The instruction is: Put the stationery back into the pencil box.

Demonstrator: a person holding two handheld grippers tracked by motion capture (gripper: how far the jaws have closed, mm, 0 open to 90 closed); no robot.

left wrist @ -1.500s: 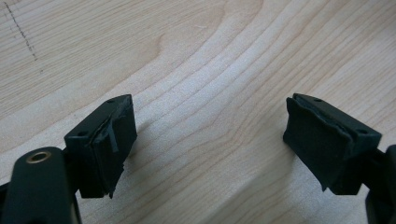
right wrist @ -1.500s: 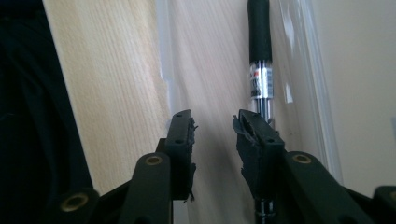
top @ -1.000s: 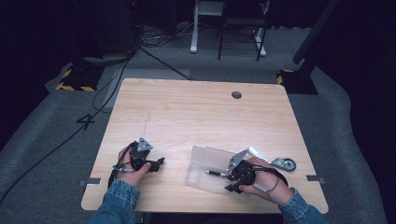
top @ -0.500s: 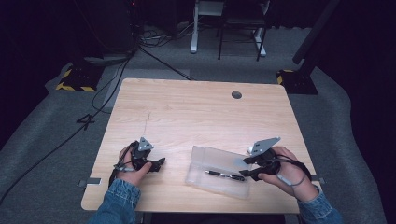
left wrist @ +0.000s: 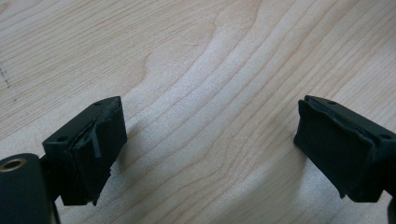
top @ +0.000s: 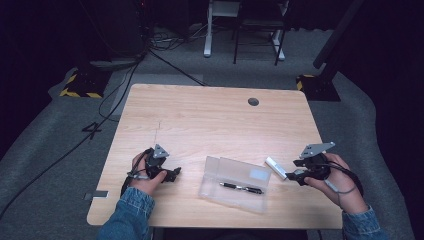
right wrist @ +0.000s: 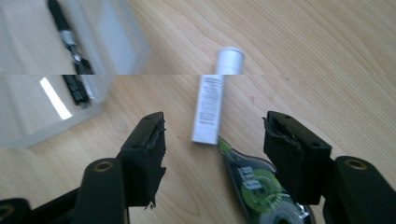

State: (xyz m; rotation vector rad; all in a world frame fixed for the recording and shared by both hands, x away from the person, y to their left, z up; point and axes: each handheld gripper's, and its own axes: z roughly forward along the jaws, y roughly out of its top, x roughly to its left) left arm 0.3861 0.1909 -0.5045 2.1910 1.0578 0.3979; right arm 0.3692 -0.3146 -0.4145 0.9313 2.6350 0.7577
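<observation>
A clear plastic case (top: 235, 182) lies near the table's front edge with a black pen (top: 242, 188) inside it. Just right of it a white tube (top: 276, 167) lies on the wood. My right gripper (top: 293, 175) is right of that tube, and its jaws have just been opening. In the right gripper view the white tube (right wrist: 210, 107) and a green correction tape (right wrist: 254, 179) lie on the table between the open jaws (right wrist: 217, 135), untouched. My left gripper (top: 174, 173) rests left of the case; its jaws (left wrist: 210, 126) have also just been opening, over bare wood.
The wooden table (top: 210, 120) has a round cable hole (top: 253, 101) at the back. The case (right wrist: 46, 70) and pen (right wrist: 70, 37) sit left of the right jaws. Cables and chair legs stand on the grey floor beyond the table.
My right hand has moved rightward from over the case to beside the white tube, and its jaws have widened. The pen stays in the case. The left hand has stayed put.
</observation>
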